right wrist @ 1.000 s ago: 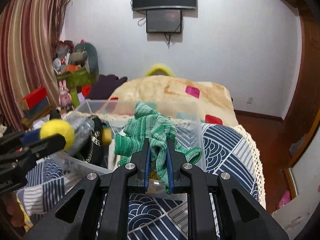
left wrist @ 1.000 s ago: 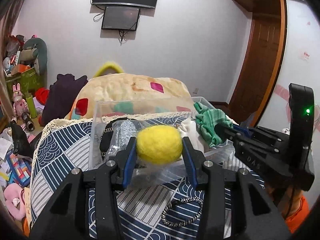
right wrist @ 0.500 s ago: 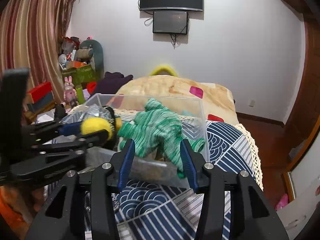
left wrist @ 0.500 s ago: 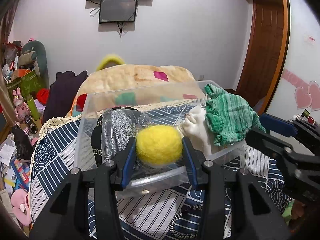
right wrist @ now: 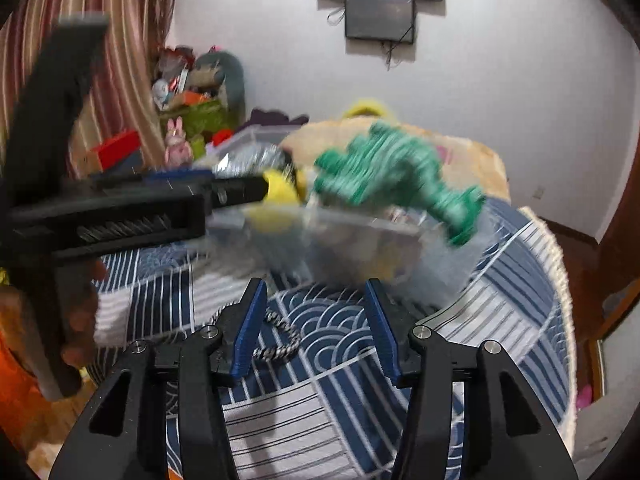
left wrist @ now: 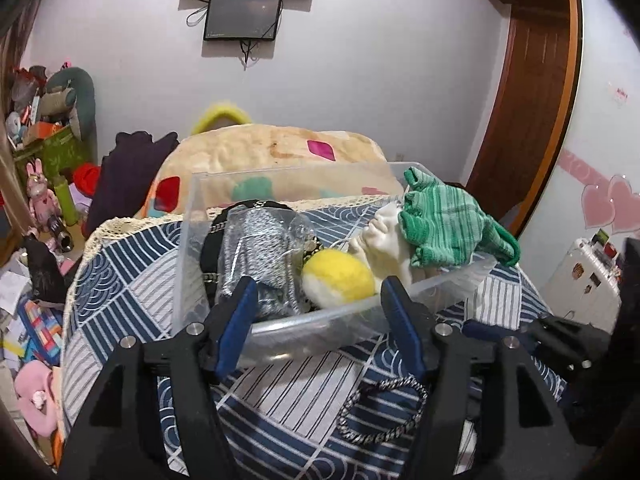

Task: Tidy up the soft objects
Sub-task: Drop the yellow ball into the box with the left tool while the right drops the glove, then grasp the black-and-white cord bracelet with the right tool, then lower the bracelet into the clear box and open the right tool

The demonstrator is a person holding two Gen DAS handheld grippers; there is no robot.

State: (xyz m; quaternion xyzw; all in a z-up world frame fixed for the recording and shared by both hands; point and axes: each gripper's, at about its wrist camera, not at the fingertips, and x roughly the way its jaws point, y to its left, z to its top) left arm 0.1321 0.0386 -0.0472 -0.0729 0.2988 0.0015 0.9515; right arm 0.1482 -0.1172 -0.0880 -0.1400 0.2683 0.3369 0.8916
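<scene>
A clear plastic bin (left wrist: pixel 320 320) stands on the blue patterned tablecloth (left wrist: pixel 120 296). In it lie a yellow and white wool ball (left wrist: pixel 338 278), a silvery packet (left wrist: pixel 256 240), a white cloth (left wrist: pixel 384 240) and a green striped knit cloth (left wrist: pixel 448 228) draped over its right rim. My left gripper (left wrist: pixel 320 300) is open and empty at the bin's near wall. My right gripper (right wrist: pixel 316 316) is open and empty above the tablecloth, short of the bin (right wrist: pixel 400 252). The green cloth (right wrist: pixel 392 168) and the ball (right wrist: pixel 280 188) show blurred there.
A braided cord loop (left wrist: pixel 380 408) lies on the tablecloth in front of the bin; it also shows in the right wrist view (right wrist: pixel 280 340). A beige quilt (left wrist: pixel 272 152) lies behind. Toys and clutter (left wrist: pixel 36 208) fill the left side. A wooden door (left wrist: pixel 528 112) is at right.
My left gripper opened and let the yellow ball drop into the bin. My right gripper, which had released the green cloth onto the bin, drew back toward me.
</scene>
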